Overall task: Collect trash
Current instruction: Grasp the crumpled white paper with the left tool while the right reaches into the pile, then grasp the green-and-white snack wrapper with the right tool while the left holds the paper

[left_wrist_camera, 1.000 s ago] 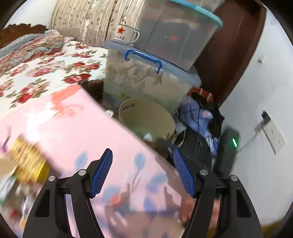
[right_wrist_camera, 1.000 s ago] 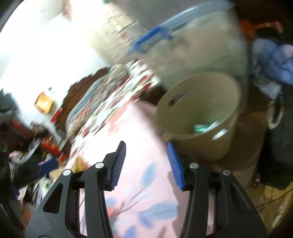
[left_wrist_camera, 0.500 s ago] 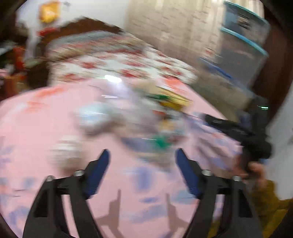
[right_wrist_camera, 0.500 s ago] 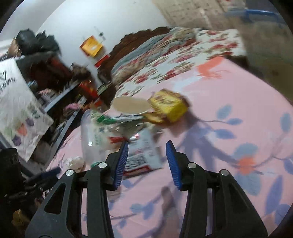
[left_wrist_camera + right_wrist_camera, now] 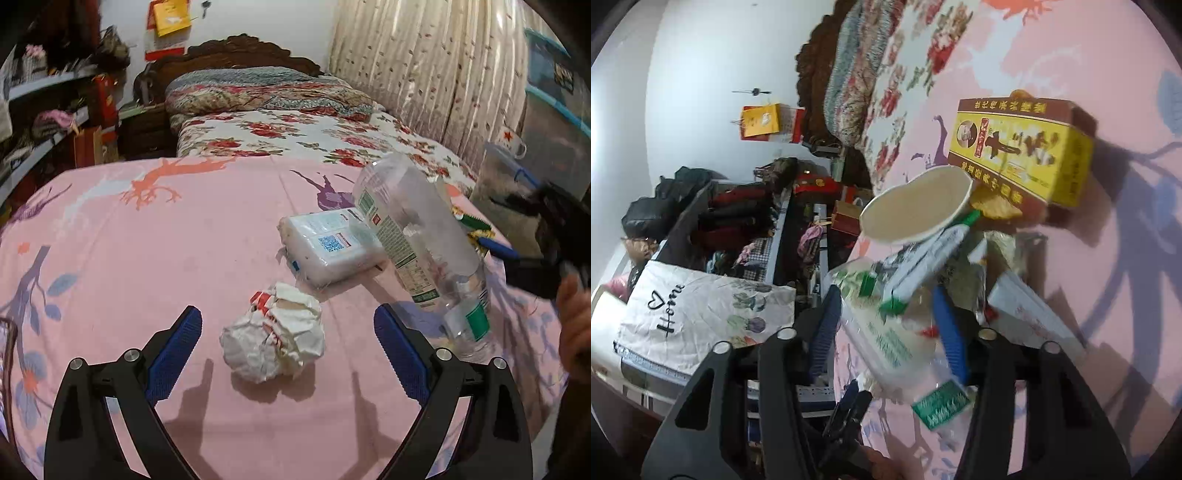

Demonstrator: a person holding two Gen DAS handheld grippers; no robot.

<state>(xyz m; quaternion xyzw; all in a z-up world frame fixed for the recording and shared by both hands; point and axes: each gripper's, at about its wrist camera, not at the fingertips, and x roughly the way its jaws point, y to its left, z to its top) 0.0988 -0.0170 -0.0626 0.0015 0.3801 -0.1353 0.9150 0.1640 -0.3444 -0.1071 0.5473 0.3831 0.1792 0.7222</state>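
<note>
The left claw [image 5: 288, 341] stands spread wide, having just been opening, with nothing pinched. The crumpled paper ball [image 5: 273, 338] lies between and just ahead of its blue pads [image 5: 176, 349], untouched, on the pink bedsheet [image 5: 147, 258].

Handling, as judged: the paper ball is light, soft and crushable. Close across its widest part; it will compress but should not slip.

Beyond the paper ball lies a white tissue pack [image 5: 328, 247], soft and light. To the right of the paper ball a clear plastic bottle [image 5: 417, 251] is tilted, neck down. It appears empty: light, smooth and easily dented.

The right claw [image 5: 886, 328] stands partly closed with the bottle [image 5: 886, 339] between its pads; the pads appear to press its sides, so it is read as pinching the bottle. Beyond it lie a paper cup [image 5: 916, 206] and a yellow carton [image 5: 1019, 147], both well right of the paper ball.
</note>
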